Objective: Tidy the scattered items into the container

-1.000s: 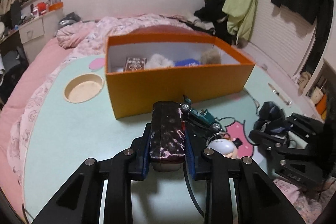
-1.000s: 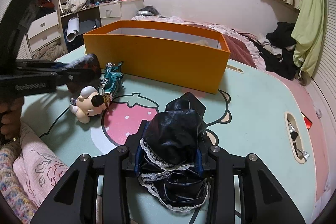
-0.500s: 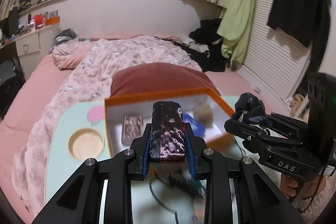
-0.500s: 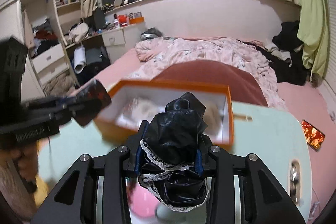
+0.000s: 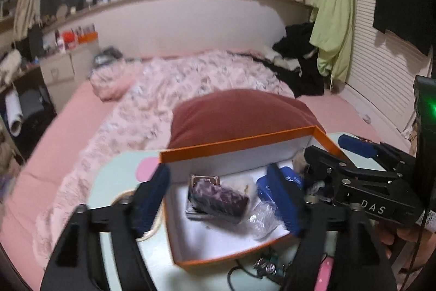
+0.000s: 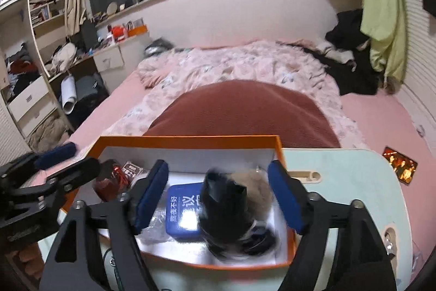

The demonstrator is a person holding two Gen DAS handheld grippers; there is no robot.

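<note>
The orange box (image 5: 239, 142) (image 6: 188, 139) sits on the mint table. My left gripper (image 5: 220, 201) is open above it; the dark purple pouch (image 5: 218, 198) lies inside the box, on a card. My right gripper (image 6: 218, 201) is open above the box; the black lace cloth (image 6: 226, 206) is between the open fingers, blurred, dropping into the box onto a blue case (image 6: 182, 212) and a beige fluffy ball (image 6: 259, 190). The right gripper also shows in the left wrist view (image 5: 340, 154), and the left gripper in the right wrist view (image 6: 68, 160).
A toy car (image 5: 269, 267) and a black cable (image 5: 237, 274) lie on the table (image 6: 340, 173) in front of the box. A red pillow (image 6: 245, 111) and a pink quilt lie on the bed behind. A round cup hole (image 5: 128, 198) is left of the box.
Both grippers moved over the box and opened. The purple pouch left the left gripper and landed in the box; the black cloth left the right gripper and is falling in.
</note>
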